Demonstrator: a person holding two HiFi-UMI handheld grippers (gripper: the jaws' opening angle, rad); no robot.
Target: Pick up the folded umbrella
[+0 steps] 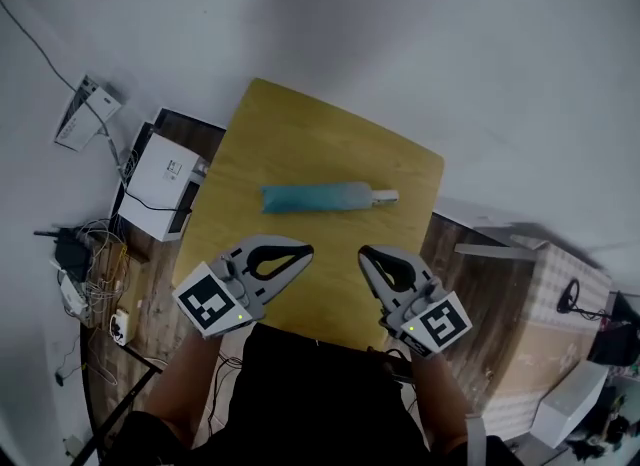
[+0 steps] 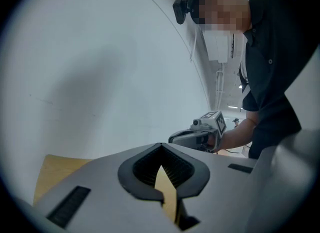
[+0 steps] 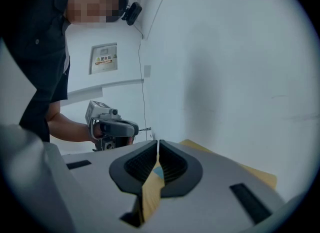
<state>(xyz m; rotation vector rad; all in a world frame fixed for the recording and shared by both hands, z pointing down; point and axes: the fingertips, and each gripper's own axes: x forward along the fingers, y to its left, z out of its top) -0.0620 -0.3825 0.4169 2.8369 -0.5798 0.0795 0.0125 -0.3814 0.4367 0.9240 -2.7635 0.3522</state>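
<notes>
The folded teal umbrella [image 1: 318, 197] lies across the middle of the yellow table [image 1: 280, 134], its white handle [image 1: 385, 195] pointing right. Both grippers hover over the table's near edge, short of the umbrella and apart from it. My left gripper [image 1: 306, 251] has its jaws together with nothing between them, and its tips [image 2: 161, 145] meet in its own view. My right gripper [image 1: 364, 252] is also shut and empty. A sliver of the teal umbrella [image 3: 158, 171] shows through the slit behind its tips [image 3: 158, 142]. Each gripper view shows the other gripper [image 2: 200, 131] [image 3: 112, 126] held in a hand.
A white box [image 1: 160, 176] and a tangle of cables [image 1: 85, 254] lie on the floor left of the table. Cardboard and white boxes [image 1: 560, 304] stand at the right. A pale wall rises just beyond the table's far edge.
</notes>
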